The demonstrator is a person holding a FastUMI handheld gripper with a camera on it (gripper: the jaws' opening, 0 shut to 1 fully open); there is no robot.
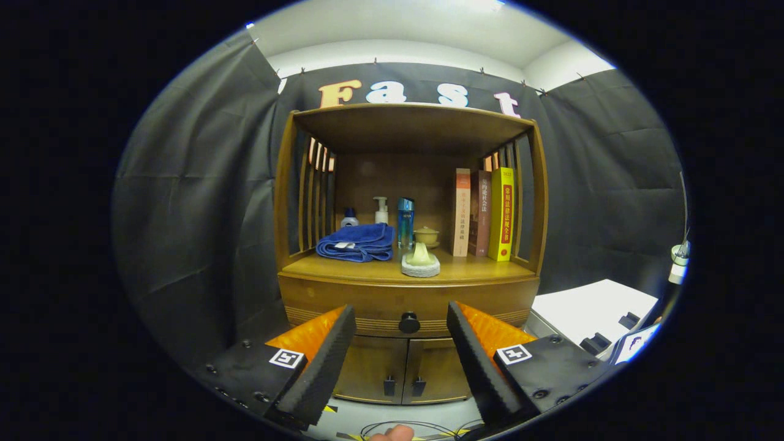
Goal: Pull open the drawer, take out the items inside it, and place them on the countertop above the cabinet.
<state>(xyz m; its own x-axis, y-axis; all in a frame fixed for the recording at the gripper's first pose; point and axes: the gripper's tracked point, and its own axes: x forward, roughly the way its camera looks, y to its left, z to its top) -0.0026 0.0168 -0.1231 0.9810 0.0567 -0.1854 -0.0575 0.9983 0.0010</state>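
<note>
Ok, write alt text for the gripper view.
The open gripper faces a wooden cabinet, its fingers either side of the shut drawer's round knob. On the countertop above sit a blue towel, bottles and upright books.

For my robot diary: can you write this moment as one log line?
stage: approach | tool: open, apart, aimed at drawer knob | drawer: closed | countertop: towel, books

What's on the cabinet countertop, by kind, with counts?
Books: 3, upright
Bottles: 3
Towel: 1, folded
Lidded bowl: 1
Pale item on a round pad: 1
Total: 9
Drawer knob sits beyond the gripper, between its open jaws.
</note>
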